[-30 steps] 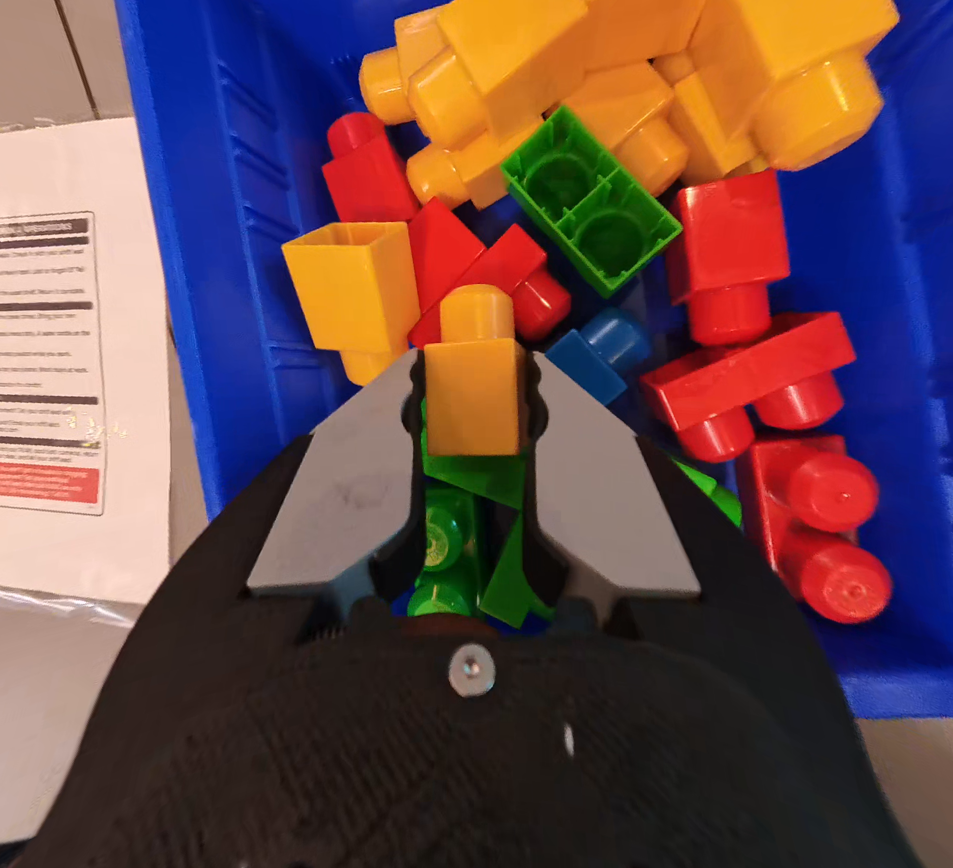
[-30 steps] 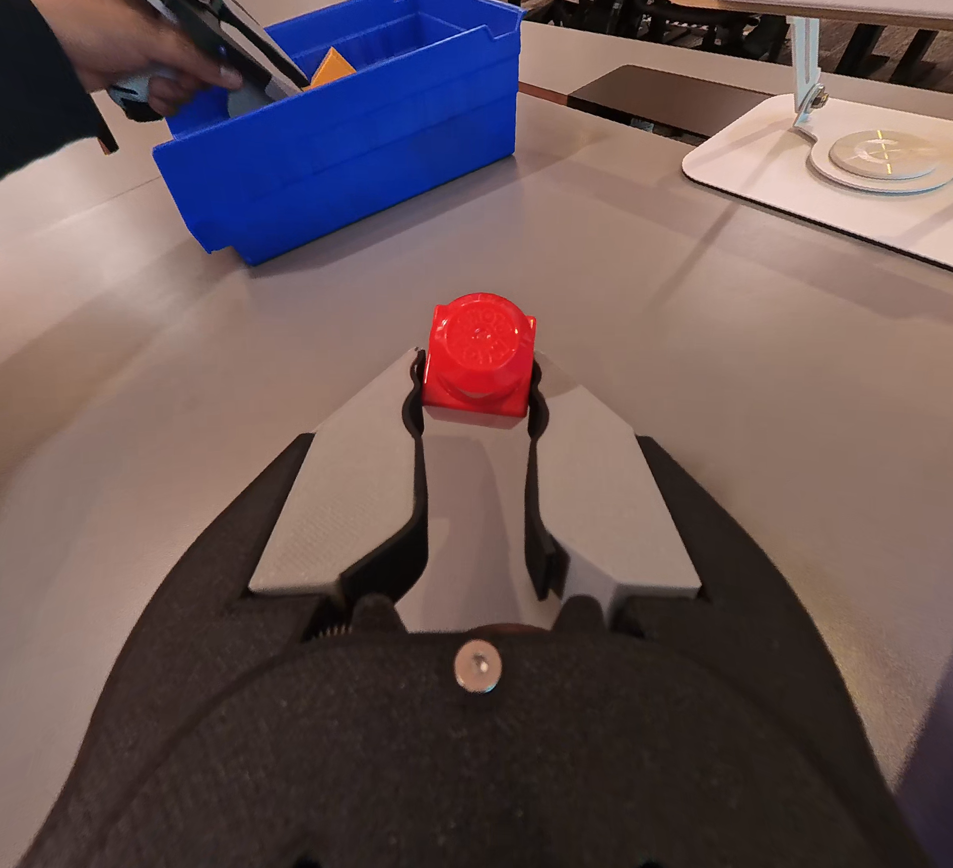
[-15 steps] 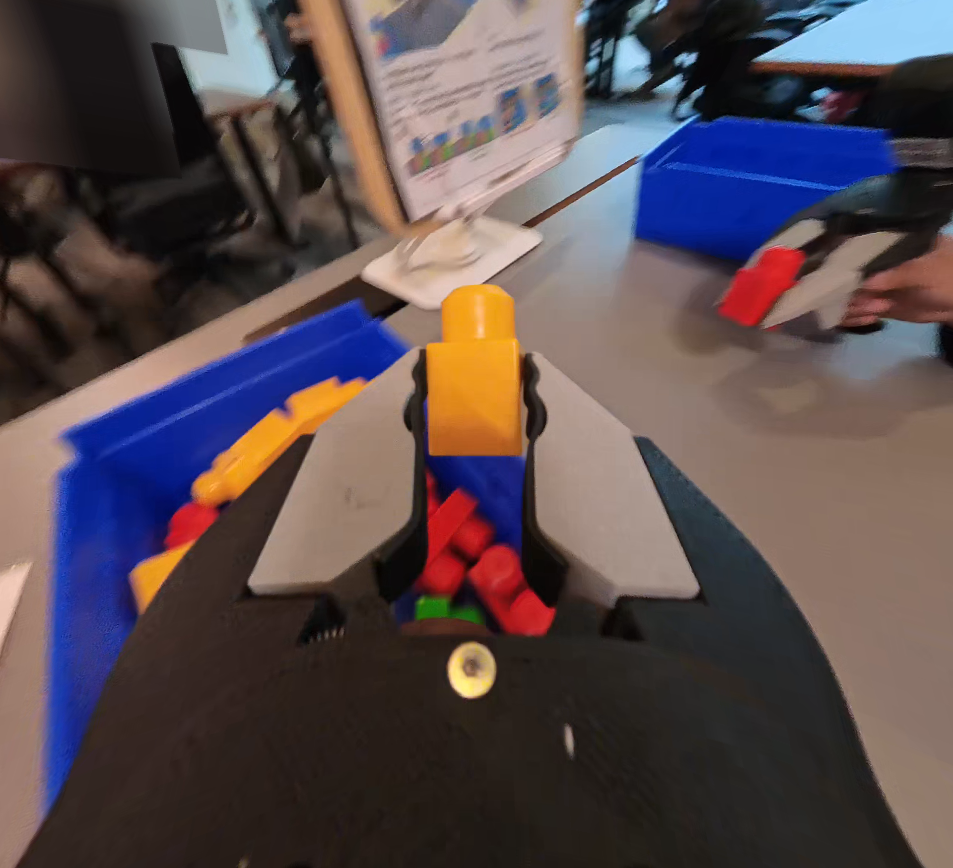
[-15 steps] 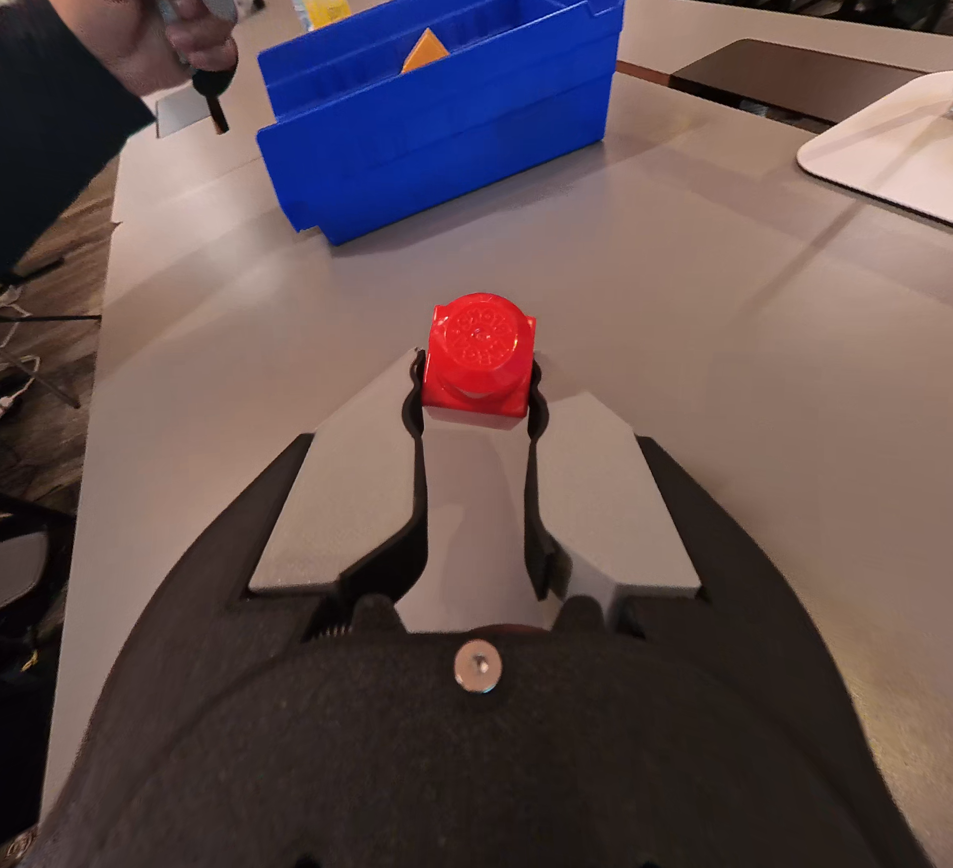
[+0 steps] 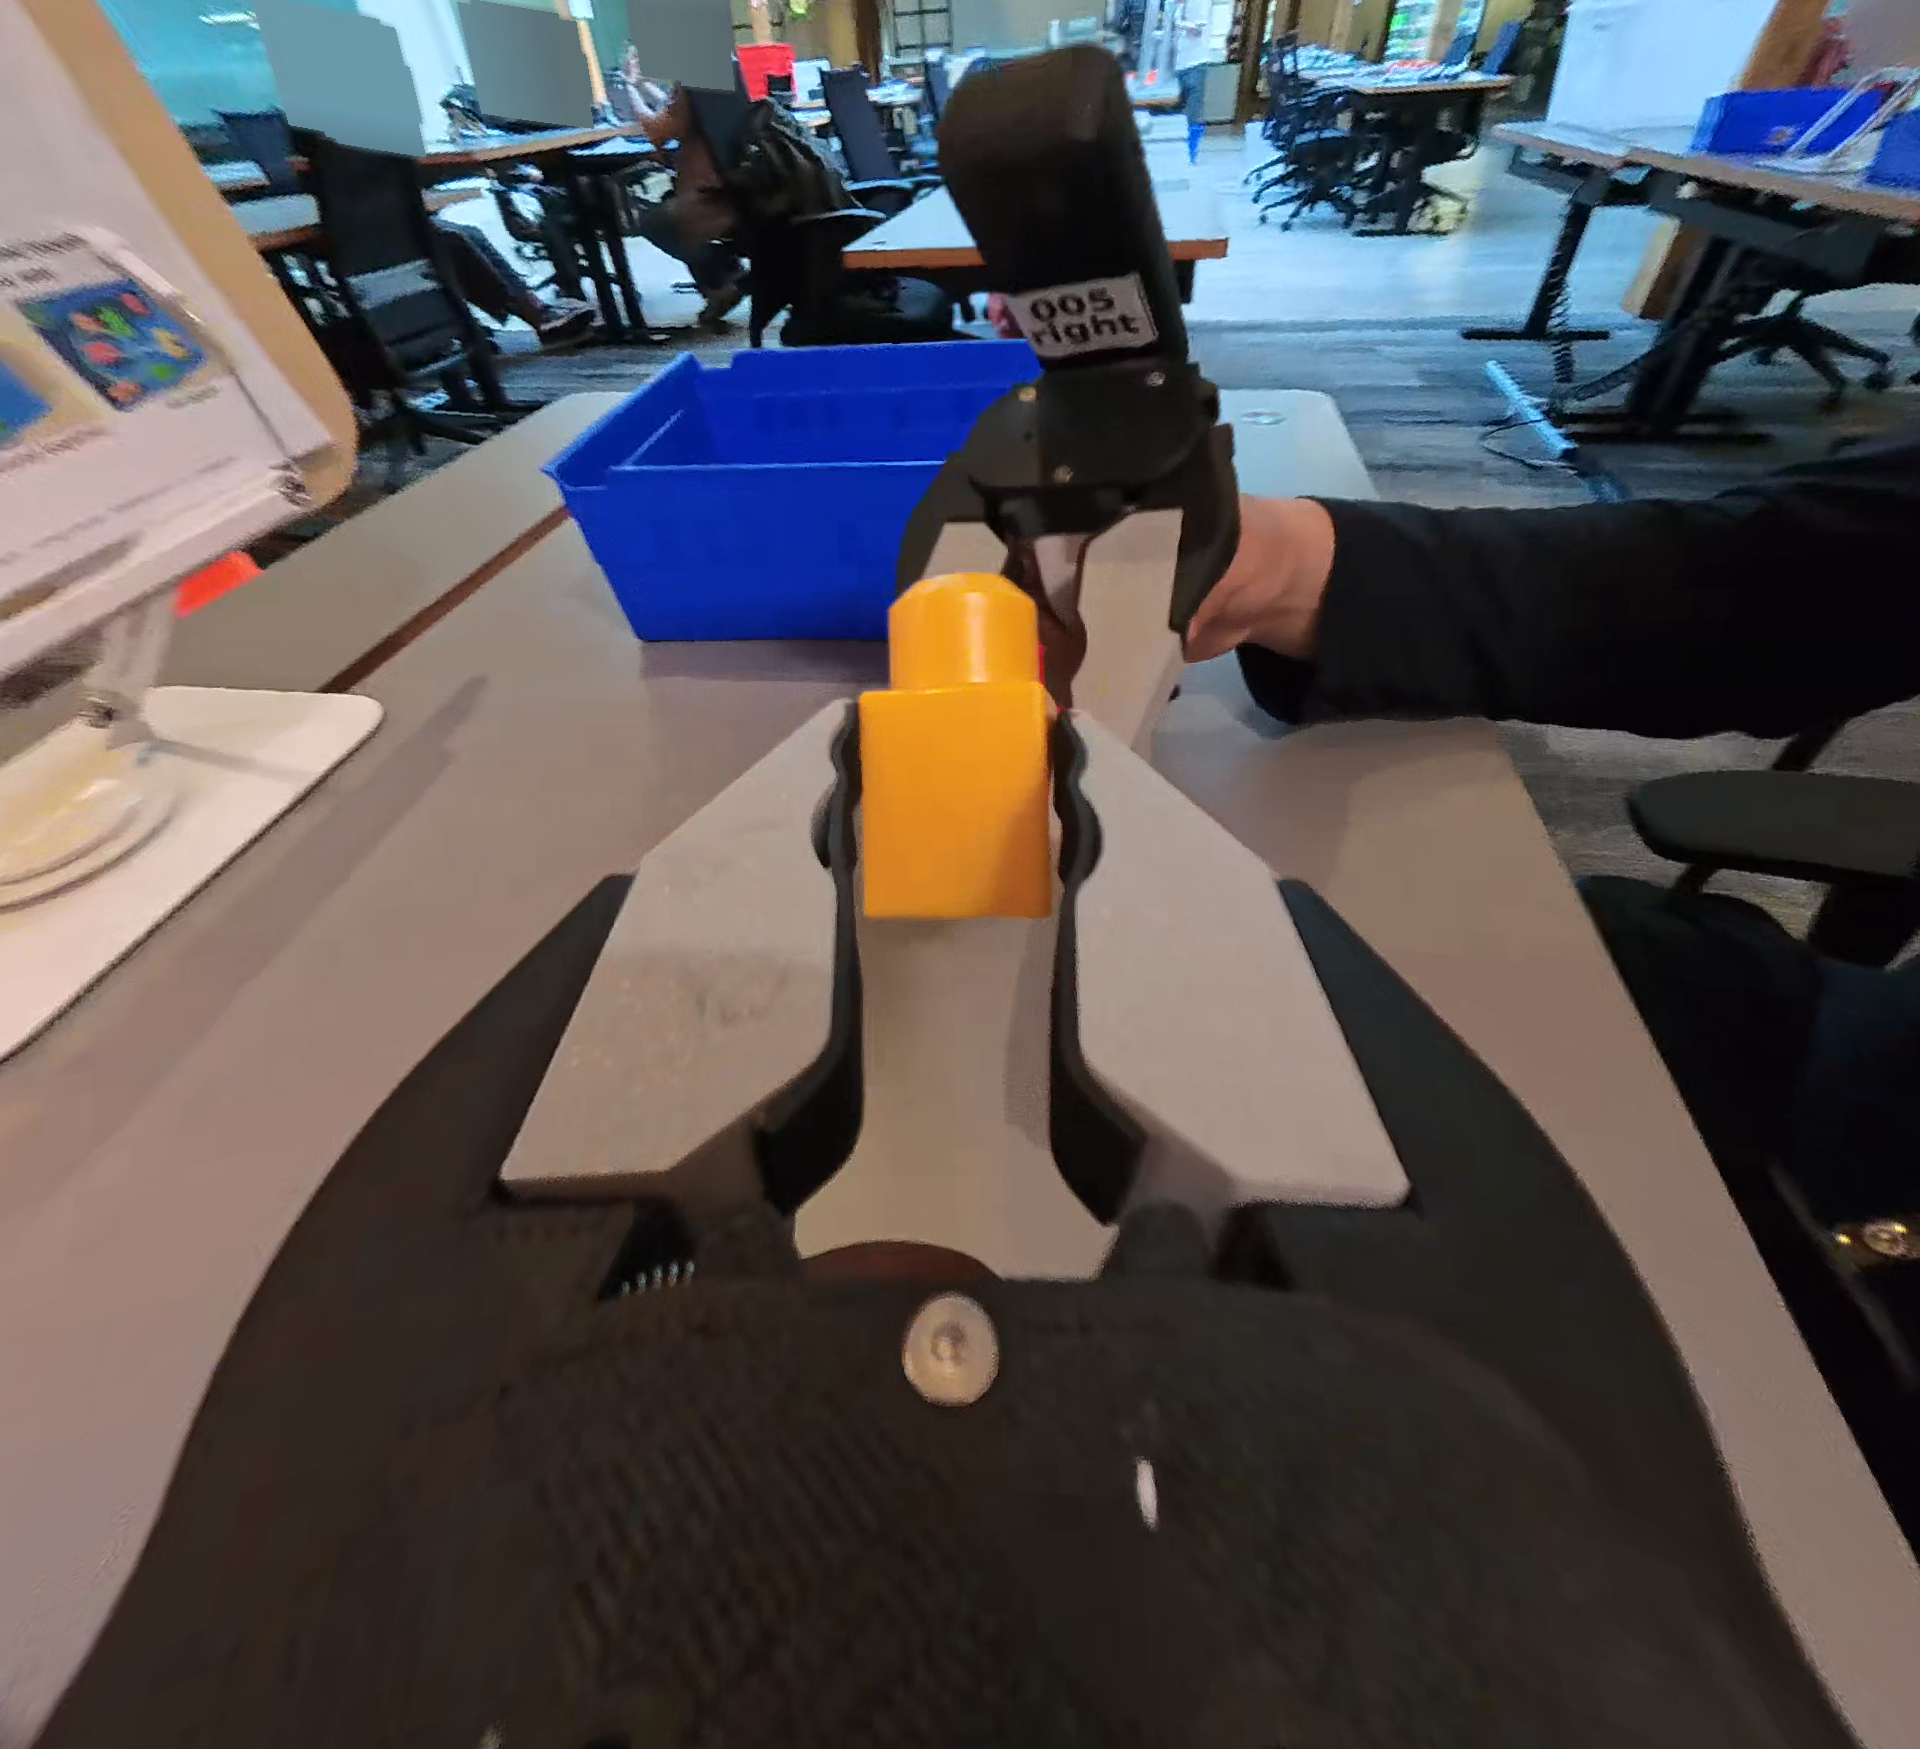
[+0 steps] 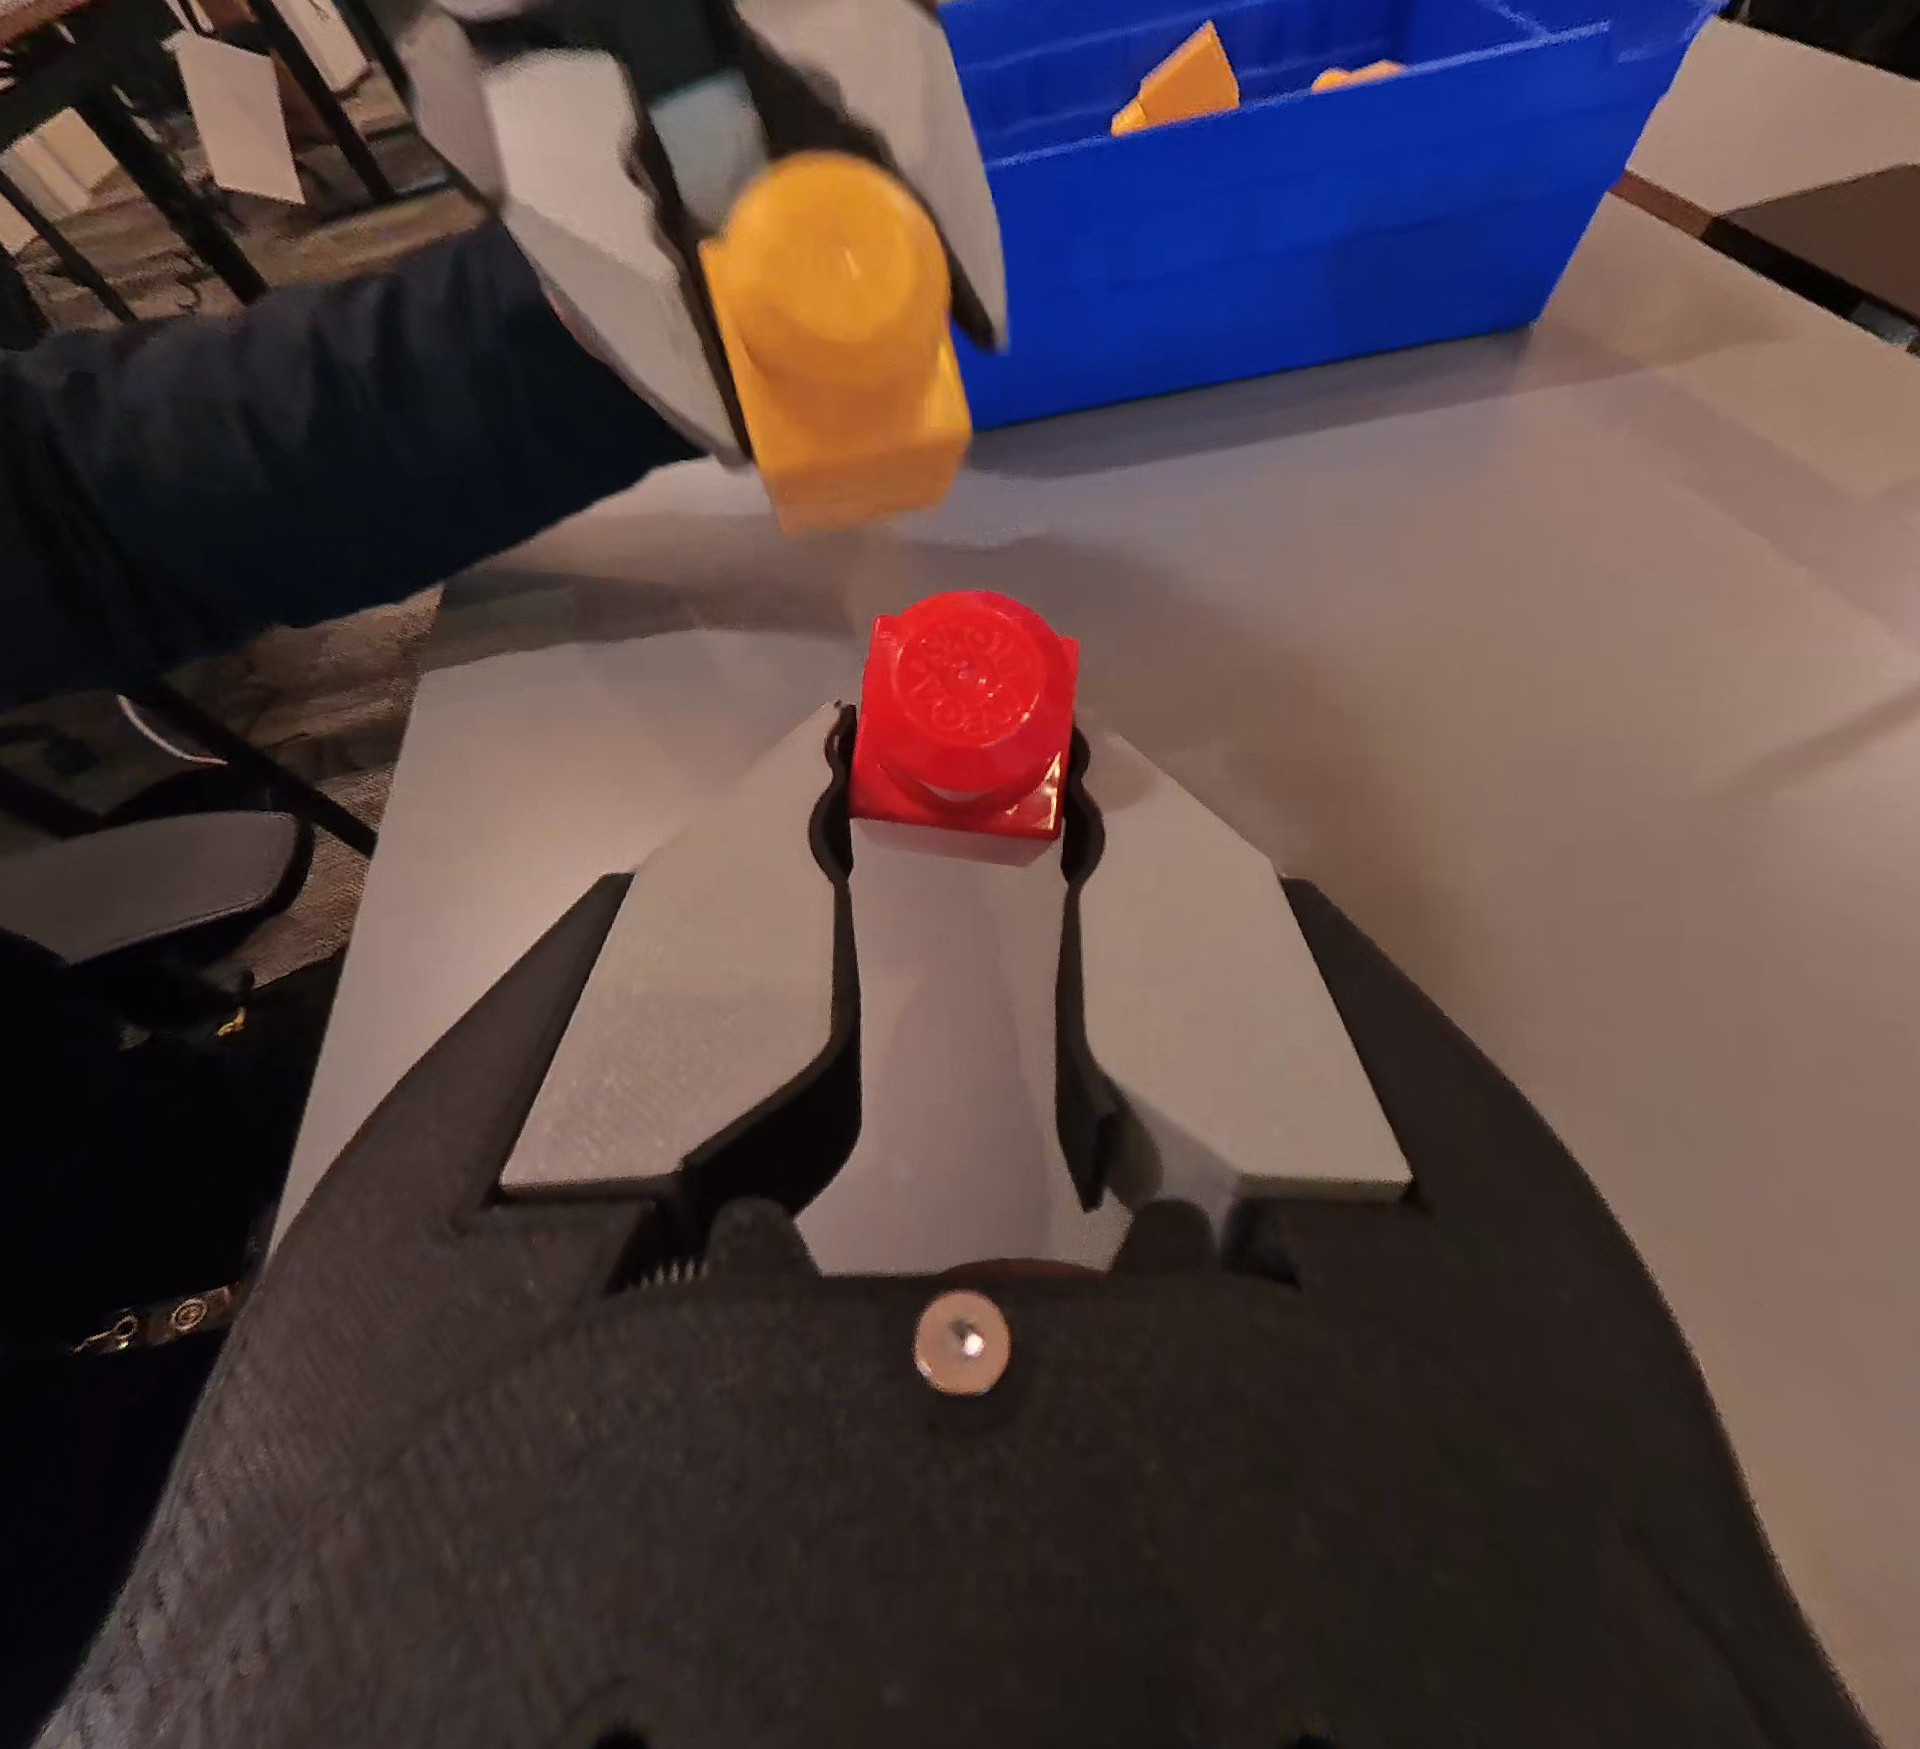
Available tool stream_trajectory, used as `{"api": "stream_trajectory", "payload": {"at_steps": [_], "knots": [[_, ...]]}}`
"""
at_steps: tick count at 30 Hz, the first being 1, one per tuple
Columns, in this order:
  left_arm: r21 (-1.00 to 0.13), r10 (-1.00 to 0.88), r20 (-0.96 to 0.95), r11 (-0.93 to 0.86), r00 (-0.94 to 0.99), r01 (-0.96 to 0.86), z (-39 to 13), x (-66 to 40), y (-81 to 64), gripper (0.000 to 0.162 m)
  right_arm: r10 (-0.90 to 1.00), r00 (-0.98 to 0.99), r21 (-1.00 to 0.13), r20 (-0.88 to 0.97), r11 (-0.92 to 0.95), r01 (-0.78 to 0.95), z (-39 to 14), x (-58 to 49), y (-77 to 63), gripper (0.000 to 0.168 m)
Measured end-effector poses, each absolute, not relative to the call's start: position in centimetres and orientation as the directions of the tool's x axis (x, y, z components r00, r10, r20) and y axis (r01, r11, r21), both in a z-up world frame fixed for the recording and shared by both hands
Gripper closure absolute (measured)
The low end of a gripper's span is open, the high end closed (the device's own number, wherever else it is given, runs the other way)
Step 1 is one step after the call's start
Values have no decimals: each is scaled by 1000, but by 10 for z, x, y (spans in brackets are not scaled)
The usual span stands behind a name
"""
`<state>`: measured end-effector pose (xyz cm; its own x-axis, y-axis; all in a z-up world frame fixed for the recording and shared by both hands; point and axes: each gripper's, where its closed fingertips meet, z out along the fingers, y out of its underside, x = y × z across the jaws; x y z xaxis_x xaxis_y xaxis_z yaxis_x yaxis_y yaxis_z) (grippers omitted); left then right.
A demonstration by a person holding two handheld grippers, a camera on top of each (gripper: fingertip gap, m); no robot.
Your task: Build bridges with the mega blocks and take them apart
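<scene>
My left gripper (image 5: 951,743) is shut on a yellow single-stud block (image 5: 951,806), stud pointing forward, held above the grey table (image 5: 499,826). My right gripper (image 6: 961,749) is shut on a red single-stud block (image 6: 966,723), stud forward. The two grippers face each other, close but apart. The right gripper (image 5: 1070,473) shows just behind the yellow block in the left wrist view, with its red block almost hidden. The left gripper (image 6: 727,172) with the yellow block (image 6: 842,349) shows, blurred, up and left of the red block in the right wrist view.
A blue bin (image 6: 1299,245) holding yellow blocks (image 6: 1184,78) stands behind the left gripper. Another blue bin (image 5: 748,504) stands behind the right gripper. A document stand with a white base (image 5: 187,816) is at the table's left. Dark sleeves (image 5: 1558,598) reach in from the side. Some 6 cm of space lies between my two pairs of fingers.
The left gripper lifted the yellow block out of the bin of blocks and swung over the table to face the right gripper. The right gripper turned left, still holding the red block.
</scene>
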<state>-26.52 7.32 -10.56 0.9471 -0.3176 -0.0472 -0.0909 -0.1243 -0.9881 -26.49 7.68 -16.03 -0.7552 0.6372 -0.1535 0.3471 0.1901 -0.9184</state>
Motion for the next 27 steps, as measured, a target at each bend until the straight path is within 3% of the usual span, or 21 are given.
{"api": "stream_trajectory", "payload": {"at_steps": [12,27], "knots": [[-985,-507,147,2,849,172,-114,-250,77,127,544,-809,-921,-222,155,357,-156,-253,62,133],[-946,-452,257,60,854,317,-116,-265,82,127,535,-785,-931,-312,-6,365,-145,-263,65,133]]}}
